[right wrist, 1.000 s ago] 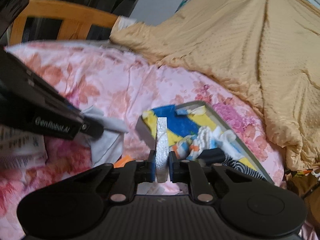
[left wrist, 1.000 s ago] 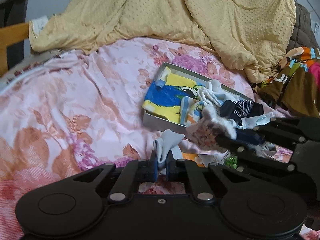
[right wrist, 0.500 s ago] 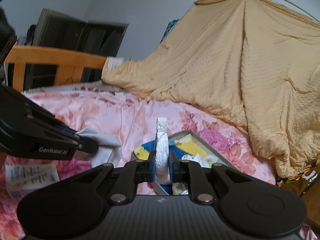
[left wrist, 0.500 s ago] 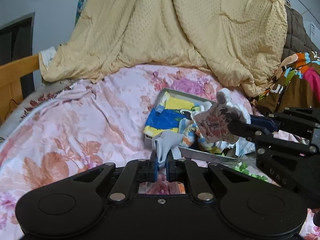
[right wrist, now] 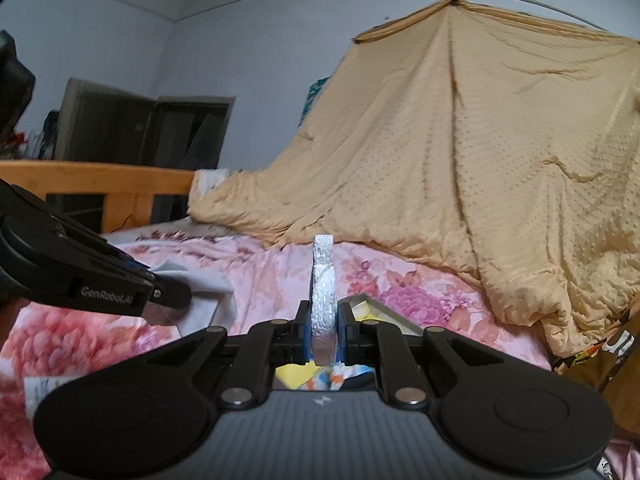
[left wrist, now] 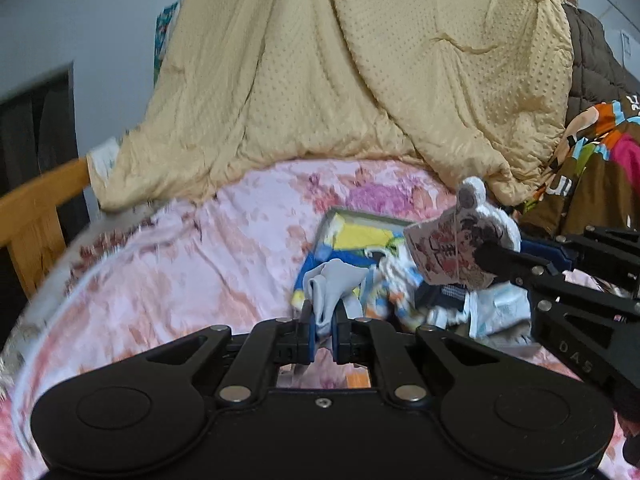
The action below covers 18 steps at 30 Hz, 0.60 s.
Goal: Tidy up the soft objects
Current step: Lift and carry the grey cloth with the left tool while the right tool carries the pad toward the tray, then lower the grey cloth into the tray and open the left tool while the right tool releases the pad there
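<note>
Pink floral bedsheet (left wrist: 168, 280) covers the bed; a mustard-yellow dotted quilt (left wrist: 360, 80) is heaped against the wall behind it, and a wooden bed rail (right wrist: 100, 180) runs along the far left. Left tongs (left wrist: 323, 322) are clamped on a pale grey sock (left wrist: 334, 284), which bunches up above the blue pads and hangs over the near edge of a shallow grey box (left wrist: 360, 216) lying on the sheet. Box contents: a yellow-and-blue printed cloth (left wrist: 360, 236), plus more small garments, blurred. Right tongs (right wrist: 324, 334) are pinched on a fuzzy white sock with a cartoon print (left wrist: 452, 252); in the right wrist view it stands edge-on and upright between the pads (right wrist: 324, 296). From the left wrist view this sock is held in the air over the right part of the box, apart from its contents. A multicoloured patterned fabric (left wrist: 592, 152) sits at the right, beside the quilt.
</note>
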{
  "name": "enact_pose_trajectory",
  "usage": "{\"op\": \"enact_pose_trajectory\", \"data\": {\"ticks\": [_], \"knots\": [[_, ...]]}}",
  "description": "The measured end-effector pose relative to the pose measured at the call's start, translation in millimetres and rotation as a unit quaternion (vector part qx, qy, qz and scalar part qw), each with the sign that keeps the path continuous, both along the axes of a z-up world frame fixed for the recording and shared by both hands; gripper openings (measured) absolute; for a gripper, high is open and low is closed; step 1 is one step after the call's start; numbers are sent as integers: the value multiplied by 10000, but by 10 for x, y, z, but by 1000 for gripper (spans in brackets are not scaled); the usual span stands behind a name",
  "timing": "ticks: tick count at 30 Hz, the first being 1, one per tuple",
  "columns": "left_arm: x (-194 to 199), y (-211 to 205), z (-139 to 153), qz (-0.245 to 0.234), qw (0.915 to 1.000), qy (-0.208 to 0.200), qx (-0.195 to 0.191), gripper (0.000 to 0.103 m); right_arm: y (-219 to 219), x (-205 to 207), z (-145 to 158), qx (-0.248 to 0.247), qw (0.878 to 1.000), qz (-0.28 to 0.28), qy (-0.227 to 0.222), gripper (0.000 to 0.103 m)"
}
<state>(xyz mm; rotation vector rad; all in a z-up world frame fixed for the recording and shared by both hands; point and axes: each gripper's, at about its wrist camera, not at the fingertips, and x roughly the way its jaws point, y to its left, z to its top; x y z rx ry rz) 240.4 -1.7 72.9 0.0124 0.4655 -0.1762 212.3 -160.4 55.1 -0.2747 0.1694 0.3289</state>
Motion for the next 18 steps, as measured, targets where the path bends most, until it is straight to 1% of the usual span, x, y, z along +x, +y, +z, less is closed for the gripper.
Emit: {"op": "enact_pose_trajectory", "data": {"ticks": [2, 4, 9, 14, 18], "knots": [[76, -102, 102, 109, 9999, -33, 119, 7, -83, 63, 38, 157, 9999, -63, -17, 14], [174, -209, 201, 166, 9997, -53, 158, 7, -149, 136, 75, 234, 9996, -142, -60, 14], [399, -418, 362, 183, 9994, -164, 259, 7, -324, 357, 168, 450, 9983, -336, -133, 14], [608, -564, 406, 121, 9990, -233, 357, 7, -486, 550, 207, 648, 9967, -459, -142, 14], [776, -652, 350, 101, 9986, -230, 456, 7, -544, 677, 155, 631, 9968, -487, -96, 14]]}}
